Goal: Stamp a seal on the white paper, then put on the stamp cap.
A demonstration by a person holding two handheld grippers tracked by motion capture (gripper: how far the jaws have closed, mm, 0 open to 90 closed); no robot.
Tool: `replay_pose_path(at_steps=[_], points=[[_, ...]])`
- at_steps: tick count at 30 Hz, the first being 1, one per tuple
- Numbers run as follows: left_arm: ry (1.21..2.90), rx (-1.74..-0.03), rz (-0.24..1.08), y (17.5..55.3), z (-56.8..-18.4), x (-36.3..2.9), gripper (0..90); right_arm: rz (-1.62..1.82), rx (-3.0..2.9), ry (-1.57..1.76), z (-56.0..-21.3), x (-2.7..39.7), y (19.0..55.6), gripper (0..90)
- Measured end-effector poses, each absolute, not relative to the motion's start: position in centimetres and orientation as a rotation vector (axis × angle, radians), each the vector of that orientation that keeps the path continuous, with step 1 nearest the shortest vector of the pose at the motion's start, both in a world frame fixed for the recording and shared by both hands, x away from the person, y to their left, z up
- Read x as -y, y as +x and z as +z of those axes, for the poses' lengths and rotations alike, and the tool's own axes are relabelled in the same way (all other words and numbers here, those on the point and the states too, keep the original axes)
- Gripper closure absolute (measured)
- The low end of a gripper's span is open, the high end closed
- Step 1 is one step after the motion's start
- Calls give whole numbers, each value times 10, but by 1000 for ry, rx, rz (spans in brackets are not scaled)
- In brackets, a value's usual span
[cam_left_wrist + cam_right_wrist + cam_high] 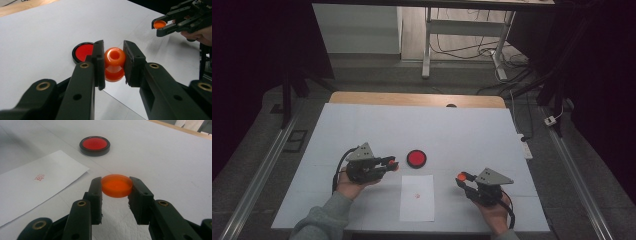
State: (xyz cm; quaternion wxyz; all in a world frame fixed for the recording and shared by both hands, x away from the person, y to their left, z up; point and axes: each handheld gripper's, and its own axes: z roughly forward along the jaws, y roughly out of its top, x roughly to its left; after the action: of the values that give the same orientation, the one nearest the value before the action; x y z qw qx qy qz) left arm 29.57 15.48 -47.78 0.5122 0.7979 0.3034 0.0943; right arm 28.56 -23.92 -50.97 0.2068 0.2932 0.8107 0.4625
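Left gripper (114, 62) pinches an orange stamp (114, 63); right gripper (116, 187) clamps its orange cap (116, 185). Paper's (30, 187) red mark (39, 177) is unreadable.

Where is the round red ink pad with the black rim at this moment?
In the high view the red ink pad lies on the white table near its middle, just beyond the sheet of paper, closer to the left gripper.
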Motion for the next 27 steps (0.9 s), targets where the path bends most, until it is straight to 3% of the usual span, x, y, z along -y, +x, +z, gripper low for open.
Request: replay_pose_path(at_steps=[27], points=[[1918, -725, 225, 295, -476, -152, 726, 1321, -2303, 758, -512, 207, 287, 642]])
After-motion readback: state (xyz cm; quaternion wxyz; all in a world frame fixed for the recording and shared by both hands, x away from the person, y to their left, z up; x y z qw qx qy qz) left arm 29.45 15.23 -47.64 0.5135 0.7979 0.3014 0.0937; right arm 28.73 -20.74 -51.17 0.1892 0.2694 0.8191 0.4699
